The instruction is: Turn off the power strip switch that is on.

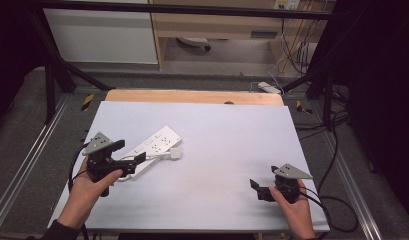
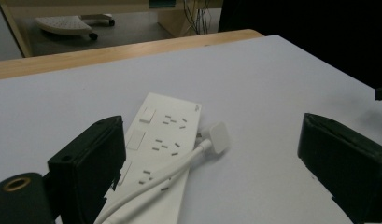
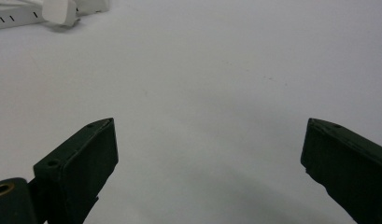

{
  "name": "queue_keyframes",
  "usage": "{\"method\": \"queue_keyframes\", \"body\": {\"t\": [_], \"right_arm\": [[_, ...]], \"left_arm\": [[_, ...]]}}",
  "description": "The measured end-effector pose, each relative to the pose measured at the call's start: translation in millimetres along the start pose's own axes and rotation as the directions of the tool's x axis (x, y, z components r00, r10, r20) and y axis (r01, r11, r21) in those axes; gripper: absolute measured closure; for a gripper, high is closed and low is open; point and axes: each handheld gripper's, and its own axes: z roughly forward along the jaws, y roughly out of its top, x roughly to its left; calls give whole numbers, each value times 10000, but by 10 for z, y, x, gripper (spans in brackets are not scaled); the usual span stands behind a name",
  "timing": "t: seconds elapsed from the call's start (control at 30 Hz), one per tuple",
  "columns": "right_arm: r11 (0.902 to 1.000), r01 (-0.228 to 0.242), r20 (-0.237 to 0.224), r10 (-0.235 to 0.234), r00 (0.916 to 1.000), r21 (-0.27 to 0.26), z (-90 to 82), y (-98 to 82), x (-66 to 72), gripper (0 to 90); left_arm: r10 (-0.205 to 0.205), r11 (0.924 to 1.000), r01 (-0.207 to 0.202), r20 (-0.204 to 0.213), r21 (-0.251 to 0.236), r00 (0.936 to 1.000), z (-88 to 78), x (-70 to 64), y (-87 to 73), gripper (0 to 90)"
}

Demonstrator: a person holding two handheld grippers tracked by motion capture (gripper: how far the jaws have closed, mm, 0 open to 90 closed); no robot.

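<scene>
White plastic is catching the light at centre left of the high view: a power strip (image 1: 154,145) is lying slantwise on the pale counter (image 1: 227,150), its cord (image 1: 154,157) looping back across it and ending in a plug (image 1: 175,153) just beside the strip's right edge. The left tool (image 1: 126,156) is hovering at the strip's lower end, jaws spread, probably lining up to pick up the cord or steady the strip. The right tool (image 1: 256,186) is sitting at lower right, well apart from the strip, jaws also spread, seemingly waiting. The person's forearms are being cut off by the bottom edge.

Seen from the left gripper view, the strip (image 2: 167,140) is lying between the spread jaws, nearer the left one, with the cord (image 2: 165,175) crossing its lower part and the plug (image 2: 218,137) resting by its right side. The strip's near end is slipping behind the left jaw and out of the bottom of the frame, so the cord's root is hard to make out.

Across the right gripper view, bare counter (image 3: 216,84) is showing between the wide-apart jaws; the plug (image 3: 59,11) and a bit of strip (image 3: 13,18) are peeking in at upper left, cropped by the frame.
</scene>
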Motion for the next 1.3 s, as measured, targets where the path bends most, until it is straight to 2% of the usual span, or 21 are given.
{"method": "queue_keyframes", "body": {"t": [0.37, 0.77, 1.13, 1.3], "right_arm": [[10000, 41, -45, -41, 10000, 5, -6, -1, 1, 41], [10000, 27, -77, -27, 10000, 37, -2, -3, 3, 41], [10000, -4, -141, 5, 9999, 81, 2, -5, 7, 40], [10000, 12, -160, -11, 9999, 76, 2, -2, 1, 38]], "left_arm": [[24, 9998, -24, -19, 178, 10000, 200, 42, 171, 81], [29, 9995, -22, -215, 318, 9998, 346, 109, 243, 84], [250, 9990, -232, -469, 385, 9986, 487, 151, 284, 87], [57, 9996, -40, -602, 296, 9982, 558, 198, 291, 92]]}}
